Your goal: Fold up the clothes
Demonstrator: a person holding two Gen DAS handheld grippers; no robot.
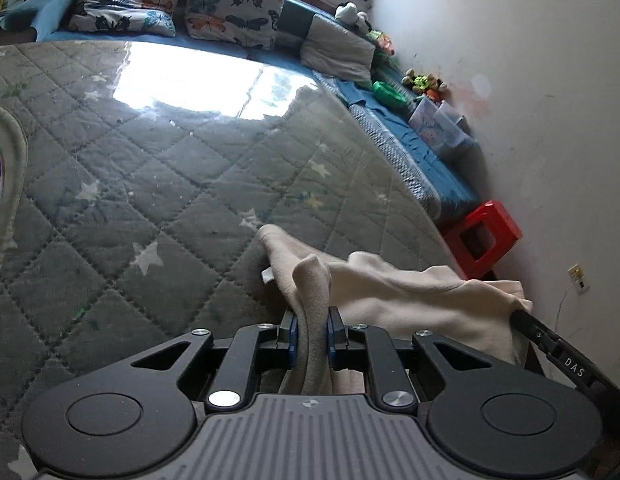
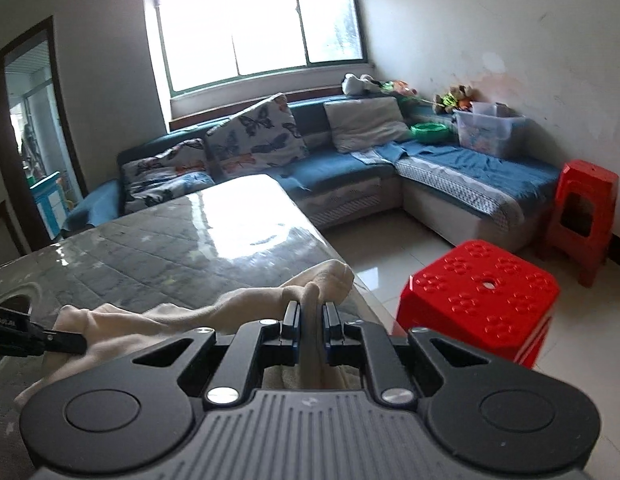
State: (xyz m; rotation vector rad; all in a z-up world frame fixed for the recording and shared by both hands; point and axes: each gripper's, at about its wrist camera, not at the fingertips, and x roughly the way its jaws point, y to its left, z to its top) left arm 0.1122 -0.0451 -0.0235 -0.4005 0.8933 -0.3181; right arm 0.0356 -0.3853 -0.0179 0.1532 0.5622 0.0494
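Note:
A cream-coloured garment (image 1: 410, 292) lies bunched at the near right part of a table covered with a grey quilted star-print cloth under clear plastic (image 1: 150, 184). My left gripper (image 1: 312, 330) is shut on a fold of the garment. My right gripper (image 2: 311, 322) is shut on another fold of the same garment (image 2: 190, 312), near the table's right edge. Each gripper's black tip shows in the other's view, the right one (image 1: 558, 352) and the left one (image 2: 38, 338), both against the cloth.
A blue sofa with butterfly cushions (image 2: 254, 136) runs behind and to the right of the table (image 2: 158, 240). A clear storage box (image 2: 488, 130) and soft toys sit on it. Two red plastic stools (image 2: 478, 300) (image 2: 582, 216) stand on the tiled floor to the right.

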